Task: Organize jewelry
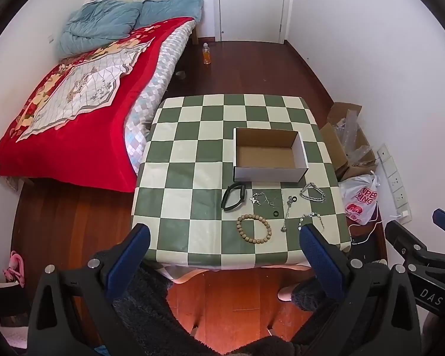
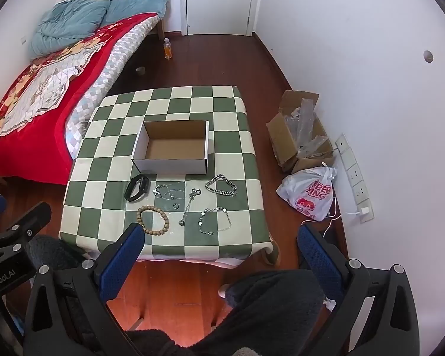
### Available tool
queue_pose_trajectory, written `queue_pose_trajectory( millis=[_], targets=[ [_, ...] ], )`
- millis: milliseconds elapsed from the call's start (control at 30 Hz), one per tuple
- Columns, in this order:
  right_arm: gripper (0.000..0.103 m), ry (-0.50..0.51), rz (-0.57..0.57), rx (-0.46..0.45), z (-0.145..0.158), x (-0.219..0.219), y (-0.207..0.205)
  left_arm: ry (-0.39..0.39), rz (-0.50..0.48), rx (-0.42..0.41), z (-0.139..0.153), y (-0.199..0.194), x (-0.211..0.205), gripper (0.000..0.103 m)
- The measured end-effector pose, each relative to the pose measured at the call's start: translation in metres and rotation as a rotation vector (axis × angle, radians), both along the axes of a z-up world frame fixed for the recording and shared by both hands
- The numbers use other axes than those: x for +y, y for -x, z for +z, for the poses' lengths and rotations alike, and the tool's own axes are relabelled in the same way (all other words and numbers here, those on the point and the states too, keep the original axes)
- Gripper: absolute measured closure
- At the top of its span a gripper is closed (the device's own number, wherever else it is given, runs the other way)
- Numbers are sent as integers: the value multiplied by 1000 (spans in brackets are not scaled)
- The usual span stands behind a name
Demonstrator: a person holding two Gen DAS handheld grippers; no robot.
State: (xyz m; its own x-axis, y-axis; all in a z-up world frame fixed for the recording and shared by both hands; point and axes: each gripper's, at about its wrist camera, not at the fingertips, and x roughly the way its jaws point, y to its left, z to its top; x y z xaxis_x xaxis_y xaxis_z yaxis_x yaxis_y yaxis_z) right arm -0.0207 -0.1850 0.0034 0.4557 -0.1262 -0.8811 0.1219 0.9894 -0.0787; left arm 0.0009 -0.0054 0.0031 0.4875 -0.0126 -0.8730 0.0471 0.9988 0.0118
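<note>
An empty cardboard box point(image 1: 270, 155) point(image 2: 172, 148) stands on the checkered table point(image 1: 192, 160) point(image 2: 109, 160). In front of it lie a black wristband point(image 1: 233, 197) point(image 2: 137, 187), a wooden bead bracelet point(image 1: 254, 227) point(image 2: 153, 219), a silver chain bracelet point(image 1: 312, 192) point(image 2: 221, 185), thin necklaces point(image 1: 265, 200) point(image 2: 170, 192), a small black ring point(image 1: 276, 213) point(image 2: 175, 206), a pendant chain point(image 1: 287, 213) point(image 2: 188, 206) and a beaded silver chain point(image 1: 311, 218) point(image 2: 215, 221). My left gripper point(image 1: 224, 237) and right gripper point(image 2: 219, 237) are both open and empty, held above the table's near edge.
A bed with a red blanket point(image 1: 74, 112) point(image 2: 29, 95) stands left of the table. An open carton point(image 2: 302, 130), a plastic bag point(image 2: 310, 192) and a power strip point(image 2: 354, 178) lie on the floor at the right. A bottle point(image 1: 206, 54) stands near the door.
</note>
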Motion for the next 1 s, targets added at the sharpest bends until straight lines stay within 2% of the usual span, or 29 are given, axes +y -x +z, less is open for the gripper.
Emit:
queue_pose_trajectory(
  millis=[1000],
  targets=[
    [0,3,3,-5,5,-1,1,5,-3,-11,8,1,-5,1]
  ],
)
